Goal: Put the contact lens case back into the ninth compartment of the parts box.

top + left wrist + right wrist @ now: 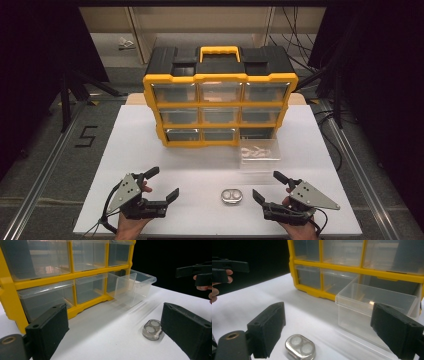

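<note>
The white table (pixel 150 150) fills the middle of the high view, with the yellow cabinet (pixel 220 80) at its upper centre. Its lower right drawer (pixel 259 152) is pulled out, something pale inside. My left gripper (pixel 160 185) sits lower left, jaws spread and empty; my right gripper (pixel 266 185) lower right, also spread. Between them, bottom centre, lies the small case (pixel 231 196).

Even overhead light falls on the white surface (pixel 150 150), which reads bright while the surroundings sink into near black. Shadows are soft and short under the yellow organiser (pixel 220 107). Both gripper views are slightly soft, with the near jaws blurred.
</note>
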`<state>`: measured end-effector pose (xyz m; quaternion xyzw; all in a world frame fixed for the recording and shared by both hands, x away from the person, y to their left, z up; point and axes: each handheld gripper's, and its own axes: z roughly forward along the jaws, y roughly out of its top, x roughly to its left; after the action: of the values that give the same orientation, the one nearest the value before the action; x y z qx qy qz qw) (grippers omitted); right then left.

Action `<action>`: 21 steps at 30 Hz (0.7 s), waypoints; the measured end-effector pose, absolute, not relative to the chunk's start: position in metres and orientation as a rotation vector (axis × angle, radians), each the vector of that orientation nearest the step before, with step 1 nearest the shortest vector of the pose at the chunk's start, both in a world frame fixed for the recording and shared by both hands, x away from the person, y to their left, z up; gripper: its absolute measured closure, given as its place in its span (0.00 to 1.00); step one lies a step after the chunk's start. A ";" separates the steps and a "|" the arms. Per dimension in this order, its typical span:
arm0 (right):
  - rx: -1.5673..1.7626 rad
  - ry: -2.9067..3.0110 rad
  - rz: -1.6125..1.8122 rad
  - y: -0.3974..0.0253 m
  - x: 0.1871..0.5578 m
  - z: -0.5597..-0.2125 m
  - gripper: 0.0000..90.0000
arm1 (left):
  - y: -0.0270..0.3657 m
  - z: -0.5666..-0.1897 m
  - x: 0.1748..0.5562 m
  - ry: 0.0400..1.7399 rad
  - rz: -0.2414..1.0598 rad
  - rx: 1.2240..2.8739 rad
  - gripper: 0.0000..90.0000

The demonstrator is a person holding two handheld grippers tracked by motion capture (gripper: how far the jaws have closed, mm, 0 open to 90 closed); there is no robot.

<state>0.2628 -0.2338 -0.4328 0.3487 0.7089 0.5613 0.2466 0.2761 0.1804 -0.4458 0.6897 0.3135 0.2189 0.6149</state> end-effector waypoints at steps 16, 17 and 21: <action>0.921 1.961 1.522 -0.234 0.263 -0.430 0.16 | 0.180 -0.446 0.276 0.717 0.513 1.590 0.08; 0.915 1.964 1.520 -0.234 0.263 -0.429 0.16 | 0.180 -0.446 0.276 0.717 0.514 1.590 0.08; 0.875 1.992 1.486 -0.233 0.264 -0.426 0.15 | 0.181 -0.446 0.275 0.715 0.515 1.586 0.08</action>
<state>0.2637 -0.2331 -0.4259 0.3215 0.7319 0.5461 0.2505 0.2754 0.1806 -0.4456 0.6887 0.3103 0.2238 0.6159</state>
